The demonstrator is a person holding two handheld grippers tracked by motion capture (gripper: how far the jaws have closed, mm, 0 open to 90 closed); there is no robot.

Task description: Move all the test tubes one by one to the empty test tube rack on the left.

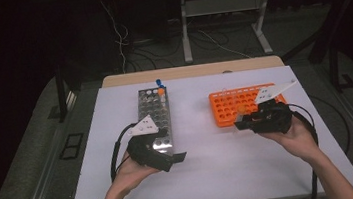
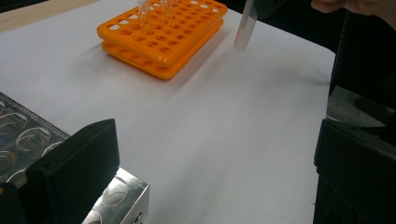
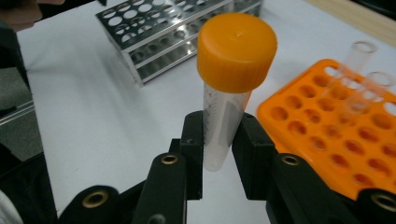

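Note:
A clear tube with an orange cap [image 3: 236,51] stands upright between the pads of my right gripper [image 3: 222,144], which is shut on its lower body. In the high view that right gripper [image 1: 240,122] hovers at the front left corner of the orange rack [image 1: 240,105], with the tube's cap [image 1: 241,108] just above it. My left gripper [image 1: 174,160] rests by the near end of the metal rack [image 1: 155,114]. In its own view the left gripper [image 2: 215,158] stands open with bare table between its jaws; the held tube [image 2: 245,25] hangs beyond the orange rack [image 2: 159,32].
Two capped tubes [image 1: 159,89], one blue and one orange, stand at the metal rack's far end. Clear uncapped tubes [image 3: 355,65] sit in the orange rack [image 3: 345,135]. The white table sheet [image 1: 204,141] lies between the racks. Cables trail from both grippers.

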